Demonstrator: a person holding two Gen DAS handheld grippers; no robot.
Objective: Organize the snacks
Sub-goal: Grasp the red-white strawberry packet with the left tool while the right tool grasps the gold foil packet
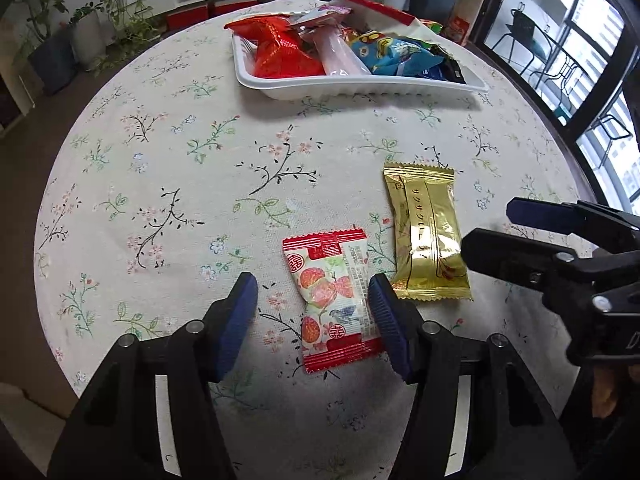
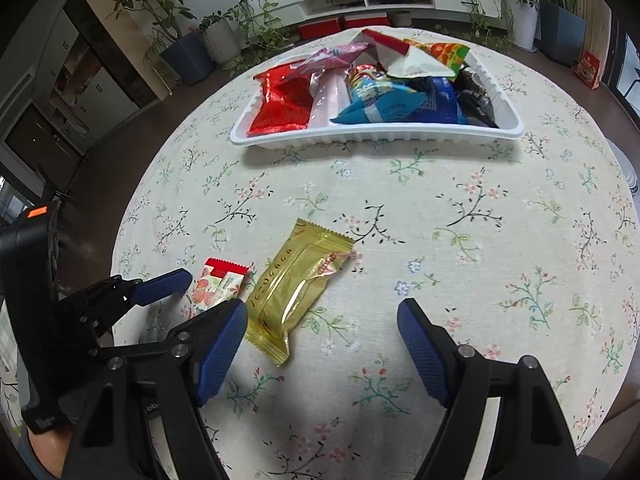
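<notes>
Left gripper point(image 1: 312, 300): points steeply down at the counter; jaws spread, one pad on each side of the red-and-white snack packet, right pad at or against its edge, left pad clear of it. No pinch is visible.
Red-and-white snack packet point(image 1: 334, 300): lies flat on the counter between the left jaws; fruit print, red crimped ends.
Gold snack packet point(image 1: 426, 236): flat on the counter just right of the red-and-white packet; whether their edges touch cannot be told. In the right wrist view it lies in front of the right gripper's left pad, not between the jaws.
Right gripper point(image 2: 322, 328): jaws spread wide, bare cloth between them, nothing held.
Counter point(image 1: 160, 160): round, covered by a pale floral cloth.
White tray point(image 1: 360, 90): at the far side of the counter, well apart from both loose packets; heaped with wrapped snacks, a red bag point(image 1: 280, 50) at its left end, blue bags point(image 1: 400, 56) toward its right.
</notes>
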